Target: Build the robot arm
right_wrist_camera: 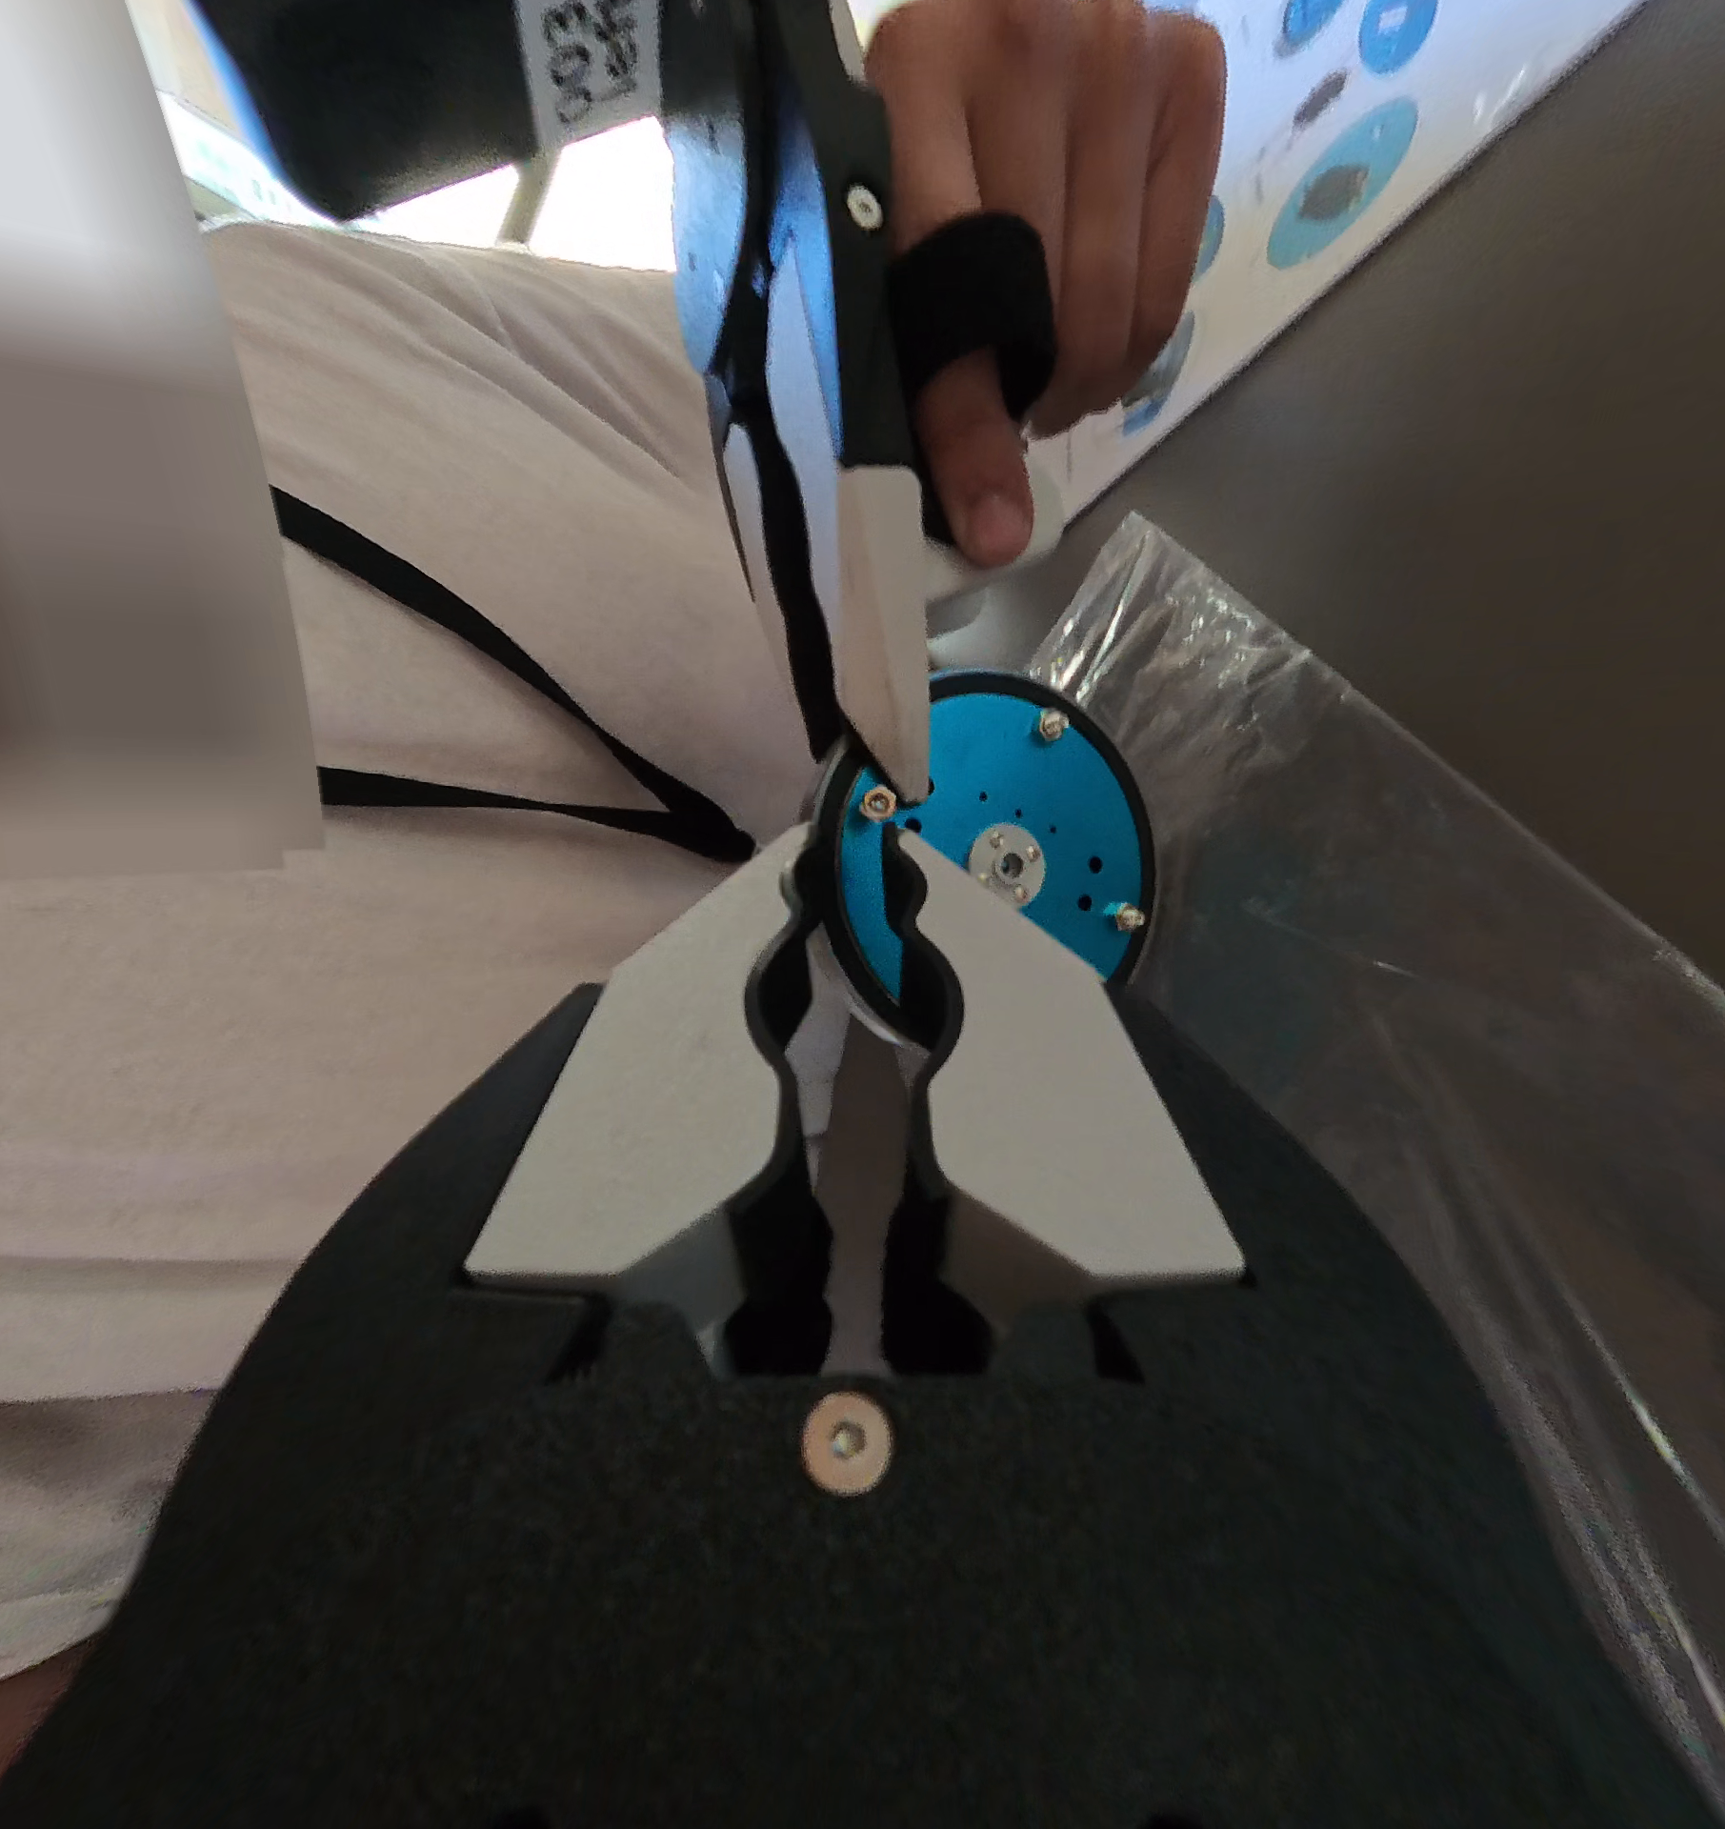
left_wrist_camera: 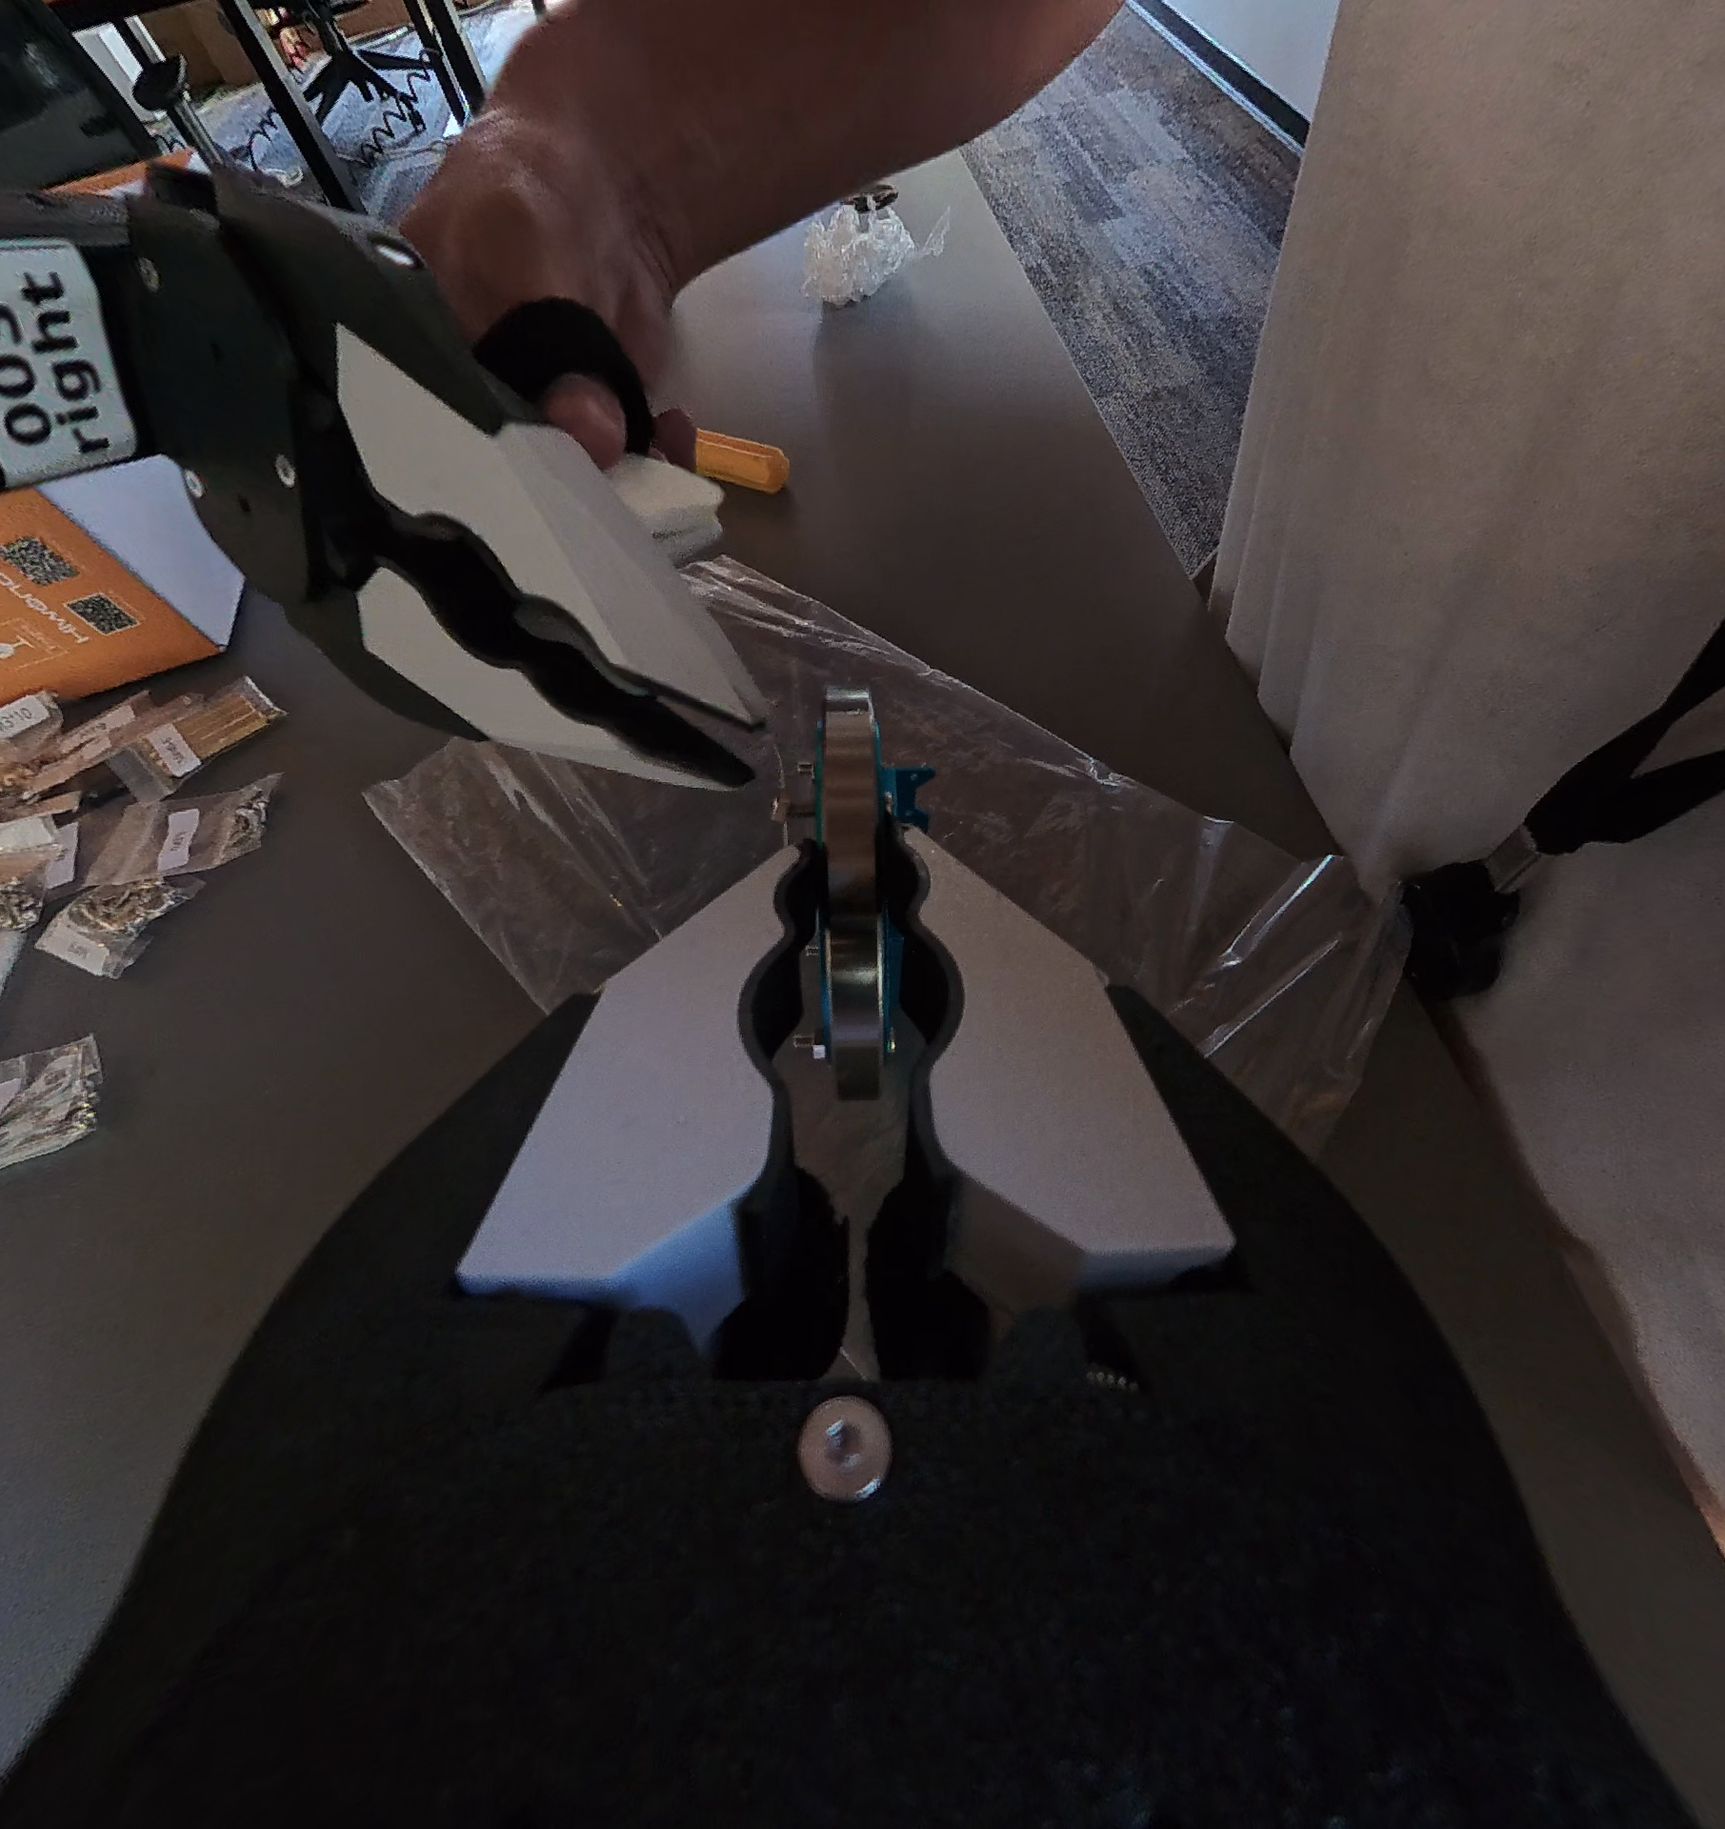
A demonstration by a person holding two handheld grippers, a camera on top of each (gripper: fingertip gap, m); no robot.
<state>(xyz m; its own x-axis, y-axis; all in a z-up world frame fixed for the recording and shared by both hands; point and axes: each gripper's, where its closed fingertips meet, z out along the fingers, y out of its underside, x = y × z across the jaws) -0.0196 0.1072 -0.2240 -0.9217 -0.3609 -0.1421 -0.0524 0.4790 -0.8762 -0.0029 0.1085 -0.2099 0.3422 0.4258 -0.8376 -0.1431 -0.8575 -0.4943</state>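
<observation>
Above the dark table (left_wrist_camera: 987, 515) we clamp the blue disc (right_wrist_camera: 1026, 831) edge-on in our left gripper (left_wrist_camera: 850, 891), while our right gripper (right_wrist_camera: 888, 891) pinches its rim; uneven pull could twist the disc loose onto the plastic sheet (left_wrist_camera: 1036, 792)

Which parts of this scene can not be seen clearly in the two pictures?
- Left wrist view: the round blue disc with metal rim shows edge-on in the left gripper, so its face is hidden.
- Left wrist view: the right gripper nears the disc; contact is unclear.
- Right wrist view: the right gripper covers the disc's lower left.
- Left wrist view: contents of the small clear bags are too small.
- Right wrist view: a blurred patch covers the upper left.
</observation>
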